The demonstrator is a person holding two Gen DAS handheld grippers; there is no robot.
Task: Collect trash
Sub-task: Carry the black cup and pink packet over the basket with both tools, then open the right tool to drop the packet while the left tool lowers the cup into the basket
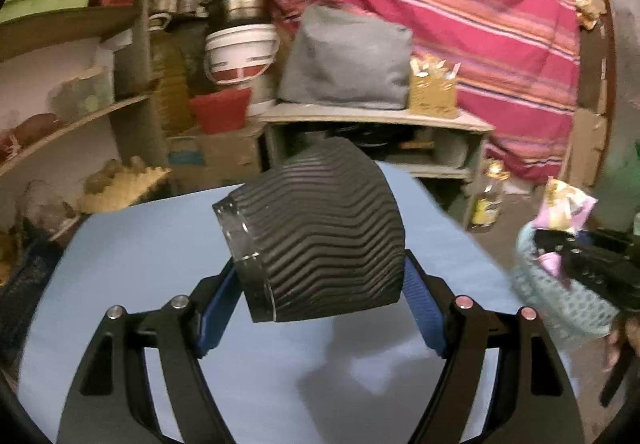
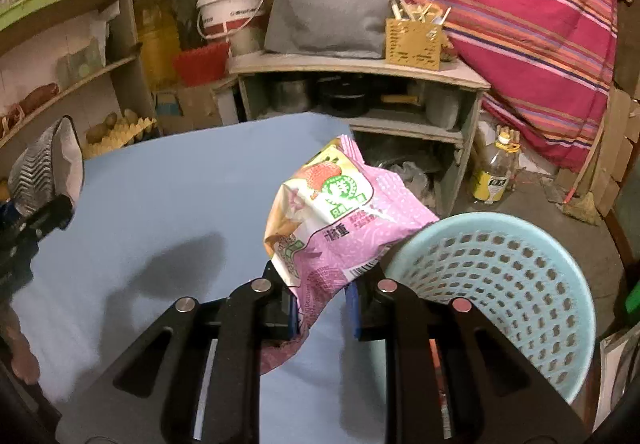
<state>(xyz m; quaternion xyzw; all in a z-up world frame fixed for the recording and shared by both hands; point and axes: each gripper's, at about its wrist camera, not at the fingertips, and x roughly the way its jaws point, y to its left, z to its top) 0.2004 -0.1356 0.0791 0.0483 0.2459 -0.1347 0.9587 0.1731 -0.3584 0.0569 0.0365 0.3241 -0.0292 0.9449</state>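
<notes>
1. Right fingers [image 2: 322, 310] pinched on pink snack wrapper [image 2: 340, 219], held above blue surface [image 2: 160, 183].
2. Mesh basket [image 2: 500, 284] just right of wrapper, rim touching or nearly.
3. Left fingers [image 1: 320, 308] clamped wide on black ribbed cup [image 1: 320, 232], lying sideways, farther from basket.

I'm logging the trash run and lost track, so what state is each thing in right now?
Left claw: shut on the black ribbed cup, held off the table.
Black ribbed cup: lifted, lying on its side, clear rim to the left.
Right claw: shut on the pink snack wrapper.
Pink snack wrapper: crumpled, raised beside the basket.
Blue basket: upright, wrapper not yet inside.
Blue table: no trash visible on it.
</notes>
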